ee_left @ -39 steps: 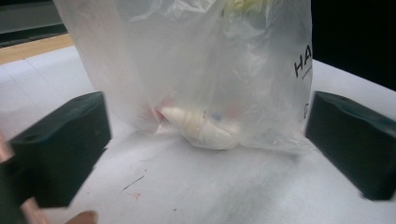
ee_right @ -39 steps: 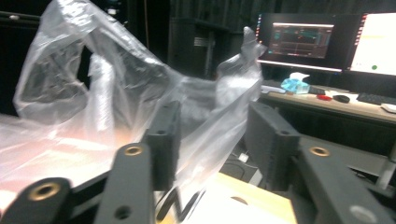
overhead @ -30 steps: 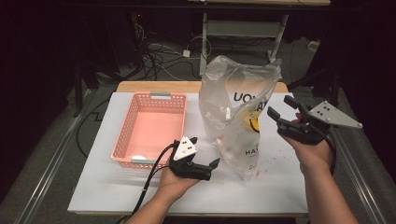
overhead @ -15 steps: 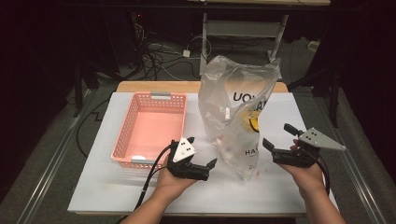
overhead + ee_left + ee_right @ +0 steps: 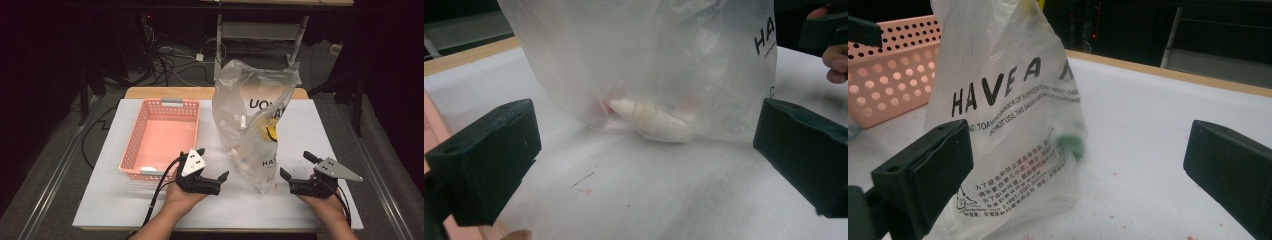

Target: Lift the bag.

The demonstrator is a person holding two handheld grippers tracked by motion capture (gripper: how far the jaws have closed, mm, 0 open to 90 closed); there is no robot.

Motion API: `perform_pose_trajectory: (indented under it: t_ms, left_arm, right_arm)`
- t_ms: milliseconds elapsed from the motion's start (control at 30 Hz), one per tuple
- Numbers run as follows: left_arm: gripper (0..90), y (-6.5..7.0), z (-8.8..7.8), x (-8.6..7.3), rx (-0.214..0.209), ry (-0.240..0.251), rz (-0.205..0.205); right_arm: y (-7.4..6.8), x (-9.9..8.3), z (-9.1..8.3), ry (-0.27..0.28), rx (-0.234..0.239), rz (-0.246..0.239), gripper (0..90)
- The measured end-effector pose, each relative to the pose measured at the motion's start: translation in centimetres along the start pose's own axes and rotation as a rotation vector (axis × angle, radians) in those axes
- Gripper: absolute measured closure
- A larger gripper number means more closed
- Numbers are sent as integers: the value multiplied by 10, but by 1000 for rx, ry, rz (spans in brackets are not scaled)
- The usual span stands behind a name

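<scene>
A translucent plastic bag [image 5: 252, 120] with black lettering stands upright in the middle of the white table [image 5: 125, 200]. Through its wall I see a pale cone-shaped item [image 5: 651, 121], something yellow [image 5: 272, 131] and something green [image 5: 1070, 145]. My left gripper [image 5: 212, 165] rests low on the table just left of the bag, open, nothing between its jaws. My right gripper [image 5: 296, 166] sits low at the bag's right, also open and empty. The bag [image 5: 649, 60] stands just beyond the left jaws, and the bag [image 5: 1003, 100] rises ahead of the right gripper's left jaw.
A pink perforated basket [image 5: 135, 145] stands left of the bag, holding one small white object [image 5: 146, 169]. A wooden strip [image 5: 165, 92] runs along the table's far edge. Cables and a metal stand [image 5: 260, 30] lie on the dark floor behind.
My right gripper has come down from beside the bag's upper half to the table near its base. The left gripper has hardly moved.
</scene>
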State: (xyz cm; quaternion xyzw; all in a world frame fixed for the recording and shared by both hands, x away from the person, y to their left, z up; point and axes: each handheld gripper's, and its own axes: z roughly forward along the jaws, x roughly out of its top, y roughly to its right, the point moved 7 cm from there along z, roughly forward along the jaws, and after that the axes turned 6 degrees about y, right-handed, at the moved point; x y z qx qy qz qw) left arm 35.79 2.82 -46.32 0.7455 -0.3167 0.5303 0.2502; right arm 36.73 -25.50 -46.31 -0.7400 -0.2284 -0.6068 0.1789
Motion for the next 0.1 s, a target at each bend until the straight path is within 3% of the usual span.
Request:
perform_pose_trajectory:
  t_ms: [100]
  left_arm:
    - [0, 1, -1, 1, -1, 6, -7]
  right_arm:
    - [1, 1, -1, 7, -4, 4, 0]
